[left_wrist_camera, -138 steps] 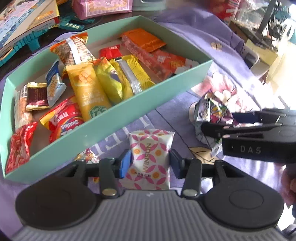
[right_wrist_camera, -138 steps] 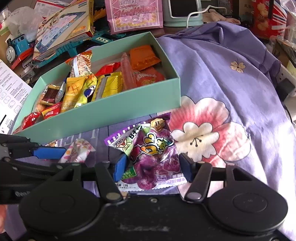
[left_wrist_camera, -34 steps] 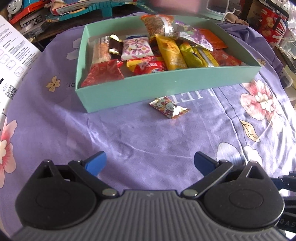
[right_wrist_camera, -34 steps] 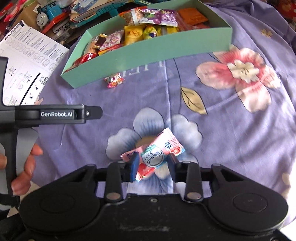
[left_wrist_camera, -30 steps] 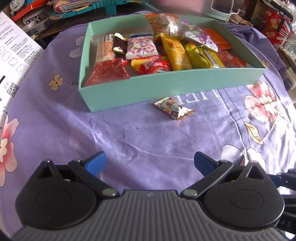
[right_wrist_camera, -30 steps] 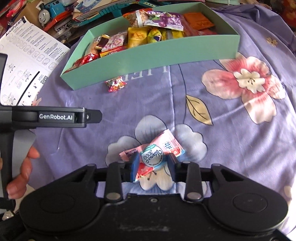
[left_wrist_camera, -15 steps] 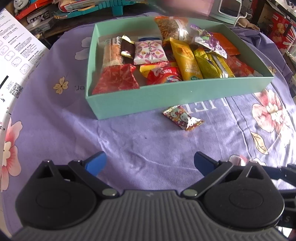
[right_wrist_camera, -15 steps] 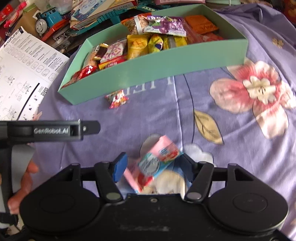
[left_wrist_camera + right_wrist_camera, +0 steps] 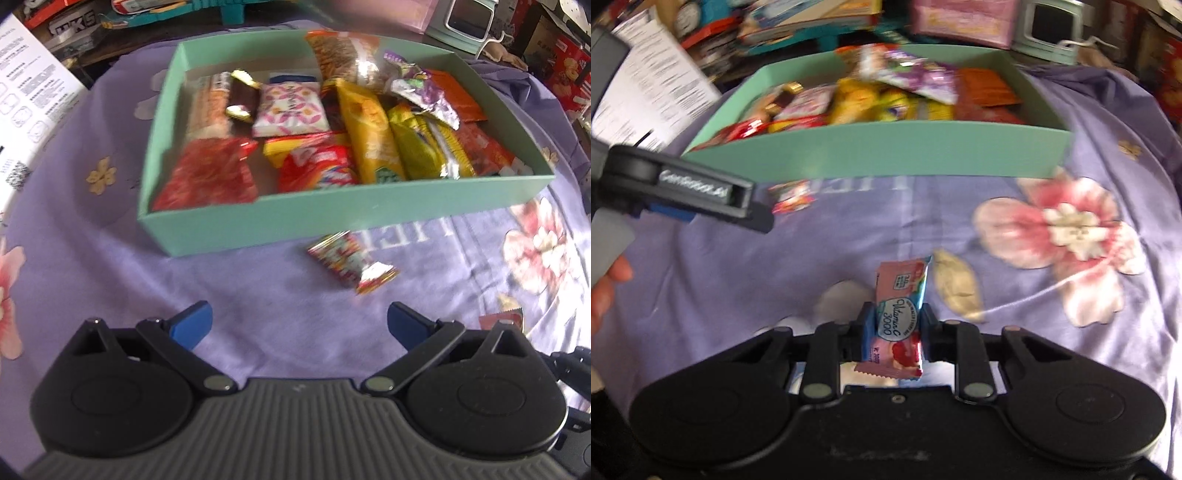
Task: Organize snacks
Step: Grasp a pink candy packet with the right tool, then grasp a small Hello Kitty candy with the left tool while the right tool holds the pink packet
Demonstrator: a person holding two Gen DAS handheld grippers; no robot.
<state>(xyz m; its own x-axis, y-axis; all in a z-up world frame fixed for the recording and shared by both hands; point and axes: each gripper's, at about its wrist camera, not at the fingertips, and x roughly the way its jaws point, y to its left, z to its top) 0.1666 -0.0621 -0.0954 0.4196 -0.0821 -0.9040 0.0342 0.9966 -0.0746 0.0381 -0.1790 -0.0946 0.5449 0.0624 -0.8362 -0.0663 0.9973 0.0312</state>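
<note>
Two hand-held grippers work over a lilac bedsheet printed with pink flowers [image 9: 1067, 229].

Item 1: right gripper [image 9: 894, 332], black, blue-padded. Jaws closing, nearly together, pads pressing both sides of a small pink foil sachet with a round "Vitamin C 3000" label [image 9: 899, 321]. The sachet stands upright between the pads, its top edge clear of the fingers and its lower edge close to the gripper body.

Item 2: left gripper [image 9: 299, 325], black with a ribbed grey body. Its blue fingertips [image 9: 192, 323] stand wide apart with only cloth between them; nothing held. In the right wrist view a bare hand [image 9: 607, 291] carries it at the left edge.

Item 3: shallow mint-green cardboard box [image 9: 332, 218], open-topped, on the sheet beyond both grippers, crowded with wrapped snacks: red, yellow, orange, purple and a white pack with pink petals [image 9: 291, 109].

Item 4: small red-and-gold cartoon-print candy packet [image 9: 351, 264], loose on the sheet just beside the box's near wall, ahead of the left gripper.
</note>
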